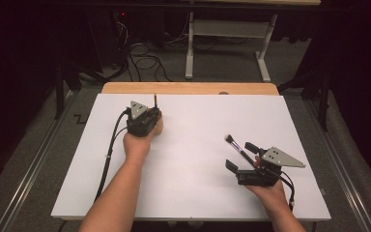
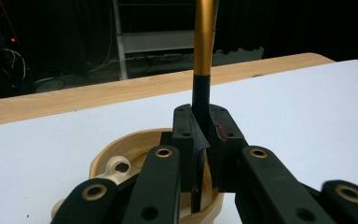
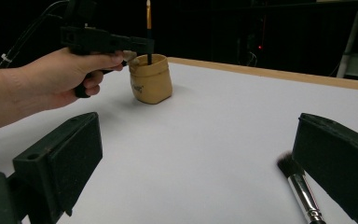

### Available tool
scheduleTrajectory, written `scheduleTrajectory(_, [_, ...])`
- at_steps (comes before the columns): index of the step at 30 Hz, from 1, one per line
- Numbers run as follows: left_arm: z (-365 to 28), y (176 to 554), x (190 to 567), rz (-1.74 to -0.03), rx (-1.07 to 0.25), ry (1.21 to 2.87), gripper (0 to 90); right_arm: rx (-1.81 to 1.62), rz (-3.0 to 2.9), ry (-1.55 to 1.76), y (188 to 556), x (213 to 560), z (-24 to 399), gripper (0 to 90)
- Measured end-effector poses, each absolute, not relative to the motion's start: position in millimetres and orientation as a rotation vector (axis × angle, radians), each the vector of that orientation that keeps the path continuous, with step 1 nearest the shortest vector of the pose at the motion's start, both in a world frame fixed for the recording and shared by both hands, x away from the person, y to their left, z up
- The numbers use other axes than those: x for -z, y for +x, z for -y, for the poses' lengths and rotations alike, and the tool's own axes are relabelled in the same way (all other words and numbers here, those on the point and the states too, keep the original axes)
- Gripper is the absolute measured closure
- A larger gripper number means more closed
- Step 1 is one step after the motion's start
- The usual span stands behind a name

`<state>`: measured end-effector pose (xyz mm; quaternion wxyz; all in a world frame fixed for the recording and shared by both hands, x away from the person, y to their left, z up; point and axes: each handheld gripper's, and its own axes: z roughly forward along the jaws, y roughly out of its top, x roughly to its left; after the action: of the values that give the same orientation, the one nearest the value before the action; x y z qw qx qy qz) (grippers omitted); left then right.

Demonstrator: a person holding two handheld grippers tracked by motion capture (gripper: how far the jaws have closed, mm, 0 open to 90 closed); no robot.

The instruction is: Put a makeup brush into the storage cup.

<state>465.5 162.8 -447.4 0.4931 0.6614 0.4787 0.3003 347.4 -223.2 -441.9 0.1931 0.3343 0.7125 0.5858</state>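
Note:
My left gripper (image 1: 152,115) is shut on a thin brush handle (image 1: 155,100) and holds it upright over a tan pot (image 1: 158,126). In the left gripper view the handle (image 2: 202,56), black below and gold above, is pinched between the pads (image 2: 186,130), and its lower end reaches into the pot (image 2: 116,161). My right gripper (image 1: 240,155) stands open near the table's front right. A make-up brush (image 1: 235,147) with dark bristles and a silver ferrule lies on the table between its jaws. In the right gripper view this brush (image 3: 299,185) rests just inside the right jaw, untouched.
A white sheet (image 1: 193,145) covers the table, with a wooden edge (image 1: 188,88) showing at the back. Beyond the table stand a white frame (image 1: 222,43) and cables on the floor (image 1: 145,63). The left gripper (image 3: 121,44) and pot (image 3: 151,79) lie far ahead of the right jaws.

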Motion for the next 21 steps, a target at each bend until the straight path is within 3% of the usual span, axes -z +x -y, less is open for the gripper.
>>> scheduleTrajectory(6, [-162.7, 466.2, 448.3, -1.161, -0.725, 1.608, 80.2, -1.653, -1.994, 0.939, 347.1, 441.1, 224.1, 2.4])
scheduleTrajectory(12, [-160.2, 464.3, 445.1, -1.156, -0.772, 1.587, 56.5, -1.652, -1.994, 0.944, 347.3, 441.6, 223.2, 2.6])
scheduleTrajectory(21, [-161.4, 461.7, 441.0, -1.151, -0.743, 1.573, 46.3, -1.653, -1.997, 0.946, 347.3, 442.0, 222.6, 2.7])
